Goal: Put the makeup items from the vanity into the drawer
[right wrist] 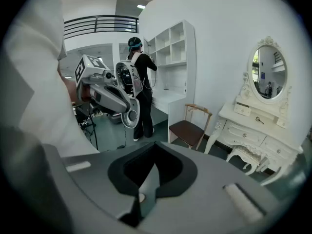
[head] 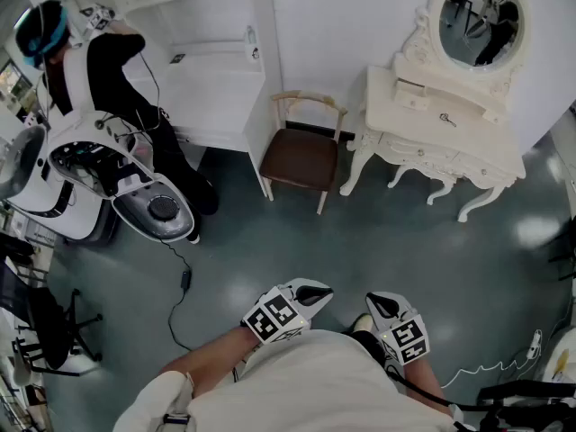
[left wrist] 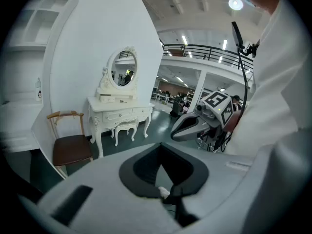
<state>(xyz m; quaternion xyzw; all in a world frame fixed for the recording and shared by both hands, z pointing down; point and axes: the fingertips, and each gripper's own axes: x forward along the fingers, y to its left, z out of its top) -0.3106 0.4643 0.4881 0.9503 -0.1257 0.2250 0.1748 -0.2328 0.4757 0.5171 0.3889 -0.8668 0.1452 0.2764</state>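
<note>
In the head view, the vanity is standing at one o'clock with a small dark makeup item lying on its top, well apart from the left gripper and right gripper hovering at six o'clock. In the left gripper view, the jaws are meeting on nothing. In the right gripper view the jaws are likewise pressing together empty, with the vanity at three o'clock. The item is looking light, slim, stiff and probably slippery, so a pinch across its middle seems best.

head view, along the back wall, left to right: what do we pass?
person in black → white shelf unit → wooden chair → vanity
</note>
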